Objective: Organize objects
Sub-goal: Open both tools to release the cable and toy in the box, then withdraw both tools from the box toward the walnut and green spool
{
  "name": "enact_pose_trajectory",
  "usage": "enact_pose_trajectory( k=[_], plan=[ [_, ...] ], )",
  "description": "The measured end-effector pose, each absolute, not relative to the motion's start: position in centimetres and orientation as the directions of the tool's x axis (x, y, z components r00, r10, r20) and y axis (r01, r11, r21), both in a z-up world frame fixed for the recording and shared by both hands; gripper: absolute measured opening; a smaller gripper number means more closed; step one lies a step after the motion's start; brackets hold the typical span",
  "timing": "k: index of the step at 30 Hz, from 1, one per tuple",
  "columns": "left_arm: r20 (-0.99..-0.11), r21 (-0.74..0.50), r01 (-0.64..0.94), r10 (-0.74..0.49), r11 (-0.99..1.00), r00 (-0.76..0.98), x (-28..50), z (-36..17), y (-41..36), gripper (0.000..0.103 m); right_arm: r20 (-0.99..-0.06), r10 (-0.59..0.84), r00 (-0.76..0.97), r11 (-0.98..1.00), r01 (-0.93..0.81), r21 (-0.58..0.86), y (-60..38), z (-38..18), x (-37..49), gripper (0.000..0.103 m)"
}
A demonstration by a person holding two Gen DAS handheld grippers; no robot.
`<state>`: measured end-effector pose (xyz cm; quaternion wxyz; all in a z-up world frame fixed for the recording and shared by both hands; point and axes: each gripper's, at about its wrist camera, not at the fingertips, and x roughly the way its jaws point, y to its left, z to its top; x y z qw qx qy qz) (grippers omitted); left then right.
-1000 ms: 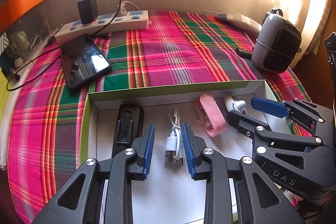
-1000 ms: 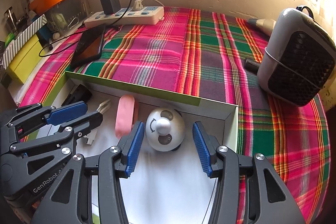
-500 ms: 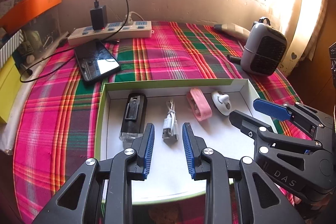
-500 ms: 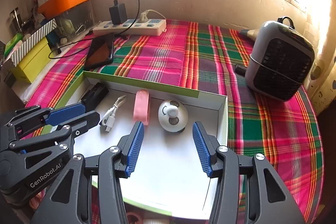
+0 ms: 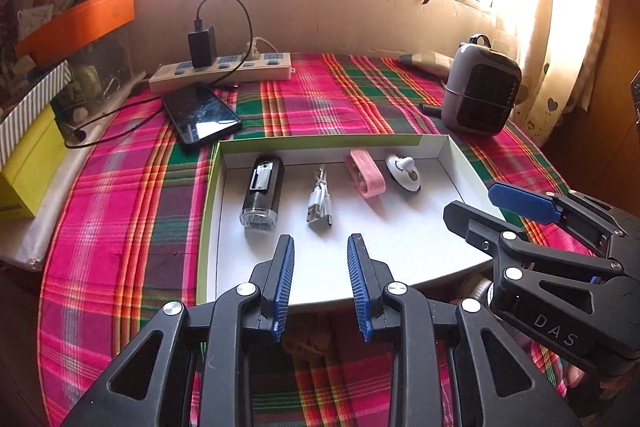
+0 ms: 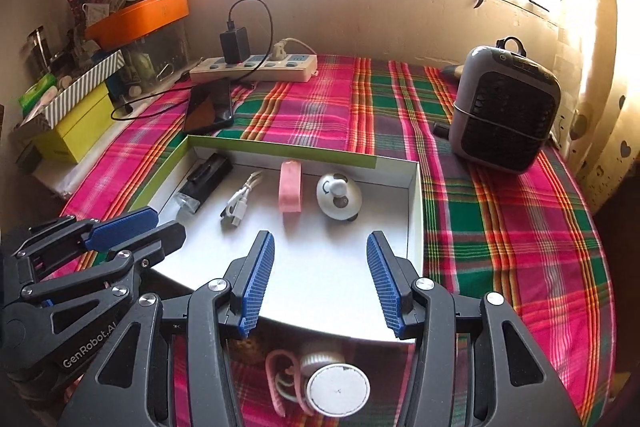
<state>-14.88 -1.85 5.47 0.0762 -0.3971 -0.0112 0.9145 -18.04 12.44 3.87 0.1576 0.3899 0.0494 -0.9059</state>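
Four things lie in a row in the tray [image 5: 460,163], ahead of both sets of fingers: flashlight [image 5: 262,193], cable [image 5: 320,205], pink clip [image 5: 366,173], white round gadget [image 5: 402,173]. Left gripper [image 5: 320,283] and right gripper [image 6: 320,279] have pulled back from them, fingers apart, empty. Sorting looks finished.

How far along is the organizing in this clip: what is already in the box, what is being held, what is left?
Done: the black flashlight, white USB cable, pink case and round white gadget lie in a row in the white box. In hand: nothing; the left gripper and right gripper are both open and empty. Possibly left: a white-capped item with a pink loop lies outside the box's near edge.
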Motion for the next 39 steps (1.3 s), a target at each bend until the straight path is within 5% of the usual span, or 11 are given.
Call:
enact_pose_trajectory(
  k=[25, 29, 39],
  plan=[
    [-0.733, -0.173, -0.111, 0.203, -0.979, -0.649, -9.2, 2.5, -5.8, 0.026, -0.678, -0.227, -0.699, -0.959, 0.280, 0.032, 15.7, 2.8, -12.0, 0.050],
    [-0.735, -0.203, -0.133, 0.241, -0.970, -0.633, -9.4, 2.1, -5.4, 0.035, -0.673, -0.240, -0.699, -0.959, 0.278, 0.054, 16.2, 2.4, -11.5, 0.050],
    [-0.755, -0.171, -0.130, 0.214, -0.977, -0.620, -10.9, 1.5, -4.3, 0.035, -0.679, -0.234, -0.696, -0.964, 0.259, 0.067, 17.9, 1.6, -10.5, 0.050]
  ],
)
